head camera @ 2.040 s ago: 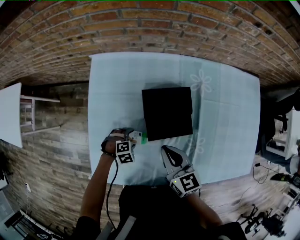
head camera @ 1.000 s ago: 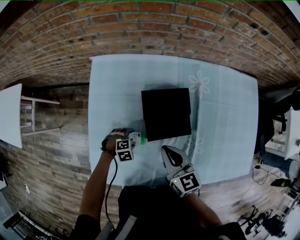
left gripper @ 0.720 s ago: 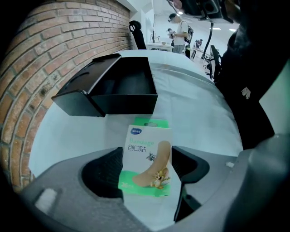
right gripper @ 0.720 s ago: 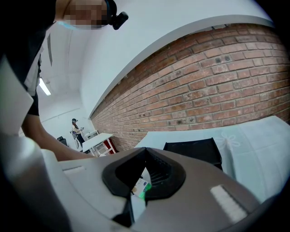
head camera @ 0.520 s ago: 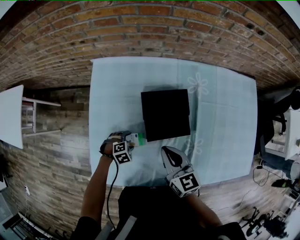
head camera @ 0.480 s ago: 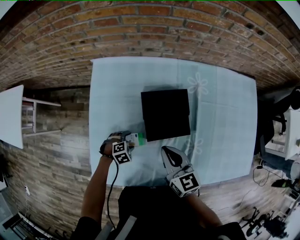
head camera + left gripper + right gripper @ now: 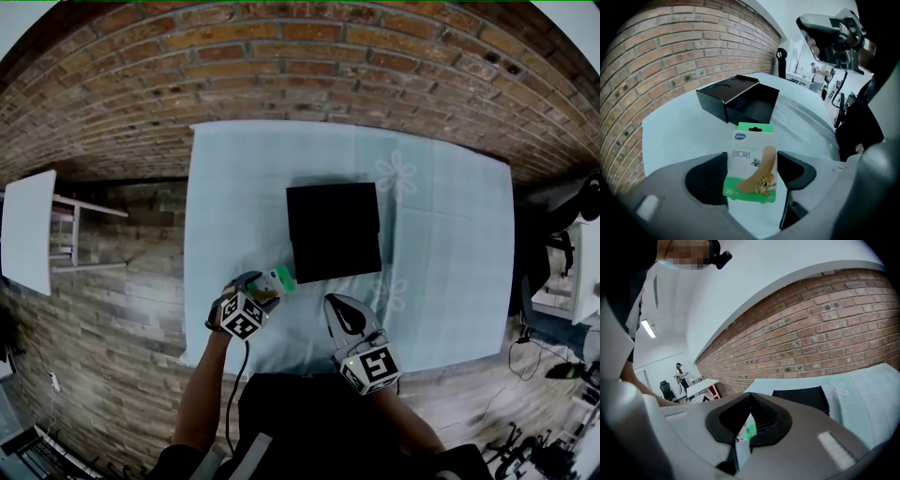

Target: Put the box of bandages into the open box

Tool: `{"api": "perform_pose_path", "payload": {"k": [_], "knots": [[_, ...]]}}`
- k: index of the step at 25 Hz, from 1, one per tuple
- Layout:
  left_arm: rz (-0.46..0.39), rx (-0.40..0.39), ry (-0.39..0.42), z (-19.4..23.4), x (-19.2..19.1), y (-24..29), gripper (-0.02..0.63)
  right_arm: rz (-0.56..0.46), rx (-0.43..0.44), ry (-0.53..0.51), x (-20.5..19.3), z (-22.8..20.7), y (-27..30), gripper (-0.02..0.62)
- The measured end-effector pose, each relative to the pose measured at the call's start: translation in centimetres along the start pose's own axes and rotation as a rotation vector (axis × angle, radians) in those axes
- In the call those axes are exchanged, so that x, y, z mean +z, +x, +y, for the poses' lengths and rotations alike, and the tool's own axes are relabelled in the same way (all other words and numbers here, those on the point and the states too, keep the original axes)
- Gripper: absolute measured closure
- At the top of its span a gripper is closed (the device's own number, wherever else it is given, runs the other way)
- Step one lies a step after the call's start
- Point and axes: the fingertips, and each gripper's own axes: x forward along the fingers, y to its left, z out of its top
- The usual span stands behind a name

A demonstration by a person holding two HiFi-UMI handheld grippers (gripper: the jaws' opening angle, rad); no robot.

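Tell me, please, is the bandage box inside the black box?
No, the bandage box sits between the left gripper's jaws, outside the black box.

Soft, even indoor light is filling all 3 views; a ceiling strip lamp [image 7: 648, 328] is glowing upper left in the right gripper view. Shadows on the table [image 7: 450, 234] are showing faint. Fisheye is bending the brick wall [image 7: 281, 56] & table edges, w/ corners going black. The box of bandages [image 7: 751, 161] is reading sharp; the black box [image 7: 335, 231] is crushing to flat black.
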Motion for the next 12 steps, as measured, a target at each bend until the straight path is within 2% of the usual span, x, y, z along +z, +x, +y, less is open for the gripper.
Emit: {"api": "perform_pose_path", "payload": {"k": [5, 12], "knots": [[-0.044, 0.042, -0.119, -0.6, 0.0, -1.1, 0.265, -0.011, 0.006, -0.008, 0.1, 0.5, -0.7, 0.595], [-0.132, 0.055, -0.233, -2.1, 0.5, -2.2, 0.265, -0.026, 0.008, -0.025, 0.2, 1.0, -2.0, 0.595]]}}
